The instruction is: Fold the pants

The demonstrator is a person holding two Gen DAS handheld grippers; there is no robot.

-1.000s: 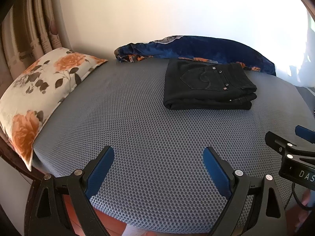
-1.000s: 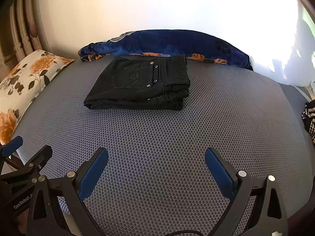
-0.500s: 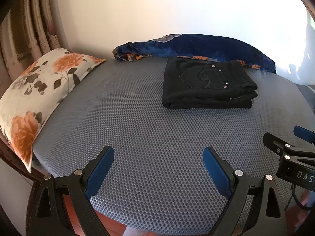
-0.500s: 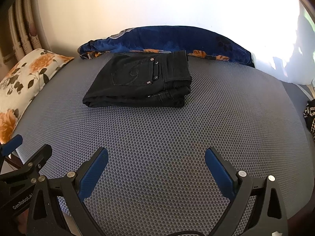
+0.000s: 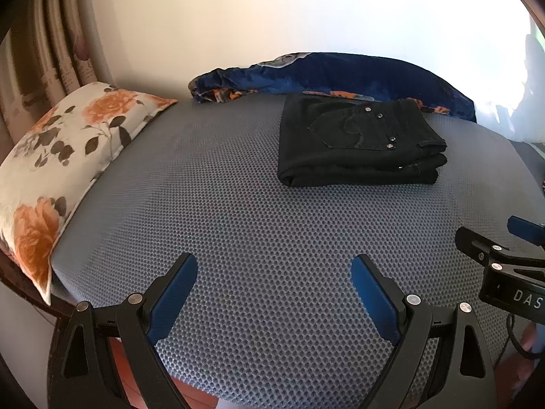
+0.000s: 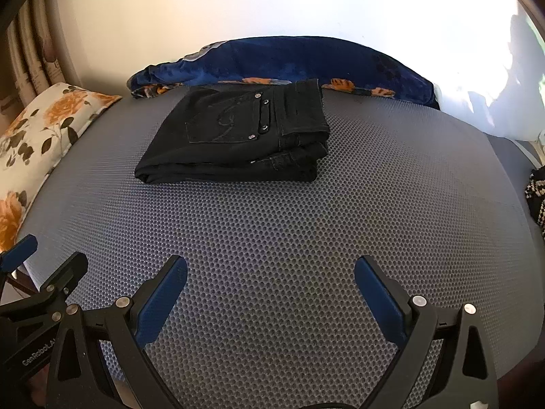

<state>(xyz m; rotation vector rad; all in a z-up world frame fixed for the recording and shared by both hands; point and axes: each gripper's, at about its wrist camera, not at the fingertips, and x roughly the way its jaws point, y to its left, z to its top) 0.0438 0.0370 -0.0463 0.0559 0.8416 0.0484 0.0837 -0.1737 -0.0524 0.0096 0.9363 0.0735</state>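
Black pants lie folded in a flat stack on the grey mesh mattress, back pocket up, at the far side. They also show in the right wrist view. My left gripper is open and empty, low over the near part of the mattress, well short of the pants. My right gripper is open and empty, beside it on the right, also well short of the pants. The right gripper's tip shows at the right edge of the left wrist view.
A floral pillow lies along the mattress's left edge. A rumpled blue blanket lies behind the pants against the white wall. A black and white knitted thing sits at the right edge. Curtains hang at far left.
Both grippers have tilted slightly, so the pants sit a little lower in both views. Both stay open and empty. The pants have not moved.
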